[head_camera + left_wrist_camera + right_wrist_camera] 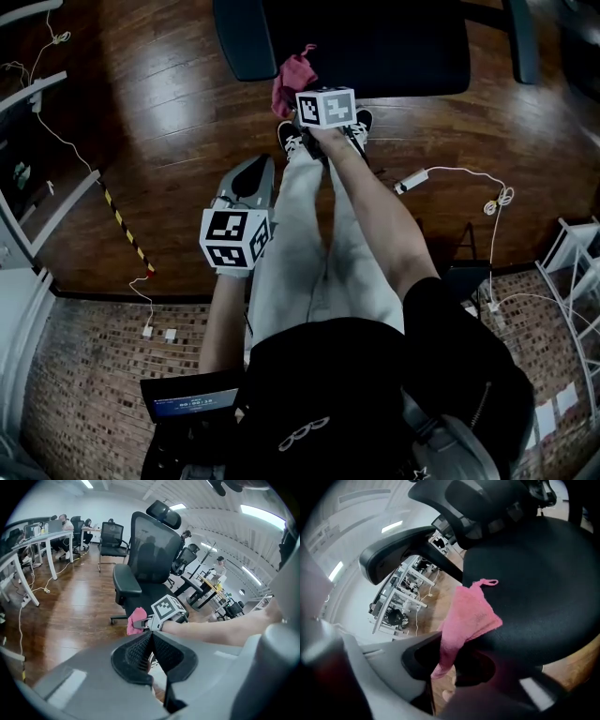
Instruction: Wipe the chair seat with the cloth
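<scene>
The black office chair's seat [375, 52] fills the top of the head view. A pink cloth [292, 77] drapes over the seat's front left edge. My right gripper [302, 94] is shut on the cloth's lower end. In the right gripper view the cloth [469, 613] runs from between the jaws up onto the seat [543, 578]. My left gripper [251, 171] hangs lower and to the left, off the chair, shut with nothing in it. From the left gripper view I see the chair [151, 550], the cloth [136, 620] and the right gripper's marker cube [168, 608] ahead.
The chair's left armrest [242, 37] juts out beside the cloth. The person's legs and shoes [292, 141] stand just below the seat. White cables [469, 178] and a yellow-black tape strip [127, 234] lie on the wood floor. Desks [33, 541] and other chairs [112, 538] stand farther off.
</scene>
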Tool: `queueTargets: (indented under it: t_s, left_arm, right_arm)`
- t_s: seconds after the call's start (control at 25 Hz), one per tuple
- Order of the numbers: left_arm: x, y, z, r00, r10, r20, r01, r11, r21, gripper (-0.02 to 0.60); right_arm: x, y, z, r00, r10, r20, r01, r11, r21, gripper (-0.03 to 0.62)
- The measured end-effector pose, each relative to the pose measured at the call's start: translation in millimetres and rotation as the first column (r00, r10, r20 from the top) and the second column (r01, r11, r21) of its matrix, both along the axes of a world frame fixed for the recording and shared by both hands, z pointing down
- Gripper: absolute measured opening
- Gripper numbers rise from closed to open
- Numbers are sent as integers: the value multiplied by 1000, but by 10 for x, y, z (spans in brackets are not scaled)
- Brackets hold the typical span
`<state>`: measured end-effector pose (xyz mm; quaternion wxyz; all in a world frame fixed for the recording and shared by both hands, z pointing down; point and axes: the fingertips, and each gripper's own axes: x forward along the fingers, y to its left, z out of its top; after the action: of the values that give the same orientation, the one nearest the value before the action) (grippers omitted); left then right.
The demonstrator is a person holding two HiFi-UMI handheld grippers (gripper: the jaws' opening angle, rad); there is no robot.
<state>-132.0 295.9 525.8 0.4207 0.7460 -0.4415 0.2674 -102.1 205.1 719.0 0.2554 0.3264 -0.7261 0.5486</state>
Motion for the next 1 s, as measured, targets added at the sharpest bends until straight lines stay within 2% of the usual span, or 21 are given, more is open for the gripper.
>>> queueTargets:
  t_s: [0.2,0.36,0.6,0.8,1.0]
  left_arm:
    - [223,12,1,1000,16,-3,-16,1000,-4,-8]
    - [537,32,-11,999,43,-11,-43,999,-12,-8]
    - [1000,-71,-43,997,78,-19,-78,997,1,-8]
    - [1272,-172,-45,996,85,-17,-85,996,6,-8]
    - [1451,-198,-96,997,78,-23,-78,997,9,-8]
  right_arm:
    - [643,-37,210,997,61,-39,-62,998,-27,64]
    - [1368,-126,286,985,137,-108,-142,989,-38,64]
    - [2655,-373,331,938,295,-184,-302,953,-13,64]
    - [3569,-572,243,901,370,-227,-370,928,43,64]
    - [4326,-648,48,849,424,-315,-412,905,108,64]
